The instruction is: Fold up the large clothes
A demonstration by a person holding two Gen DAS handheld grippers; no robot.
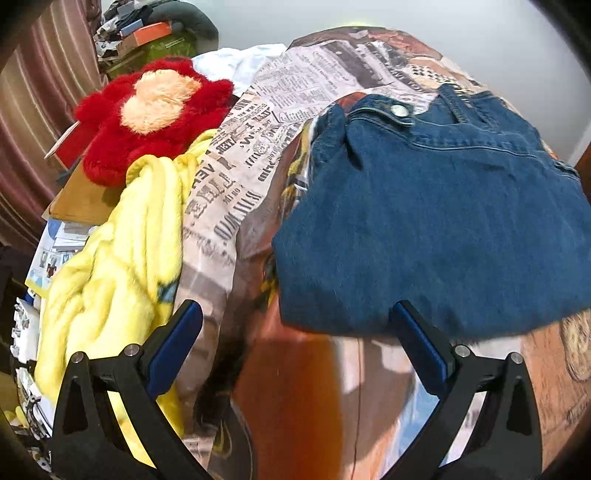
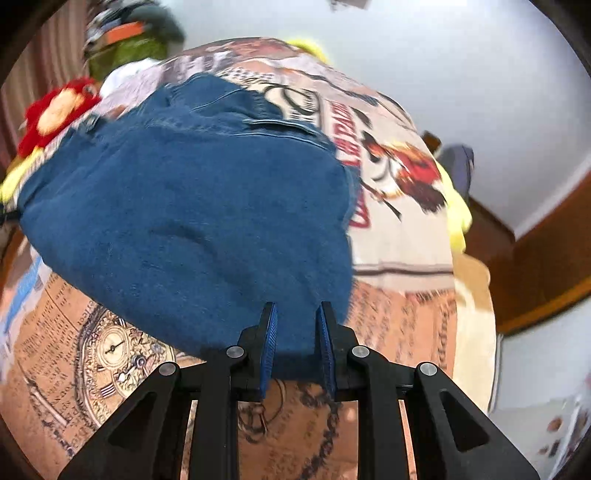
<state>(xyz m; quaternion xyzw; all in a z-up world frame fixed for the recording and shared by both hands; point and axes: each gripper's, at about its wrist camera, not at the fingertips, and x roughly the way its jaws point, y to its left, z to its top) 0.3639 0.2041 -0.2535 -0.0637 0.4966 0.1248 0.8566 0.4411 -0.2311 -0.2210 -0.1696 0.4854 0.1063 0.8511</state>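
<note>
Folded blue jeans [image 1: 443, 221] lie on a bed cover printed with newsprint and pictures [image 1: 258, 155], waistband and metal button at the far side. My left gripper [image 1: 295, 314] is open wide and empty, hovering at the near left edge of the jeans. In the right wrist view the jeans [image 2: 192, 221] fill the middle. My right gripper [image 2: 295, 310] has its jaws close together with the near edge of the jeans between the blue pads [image 2: 269, 343]; the view is blurred and a narrow gap shows.
A yellow fleece blanket [image 1: 122, 251] and a red plush toy [image 1: 155, 114] lie left of the jeans. White cloth [image 1: 236, 62] lies behind. Cluttered boxes [image 1: 147, 33] stand at the far left. A wooden frame [image 2: 546, 258] and white wall are on the right.
</note>
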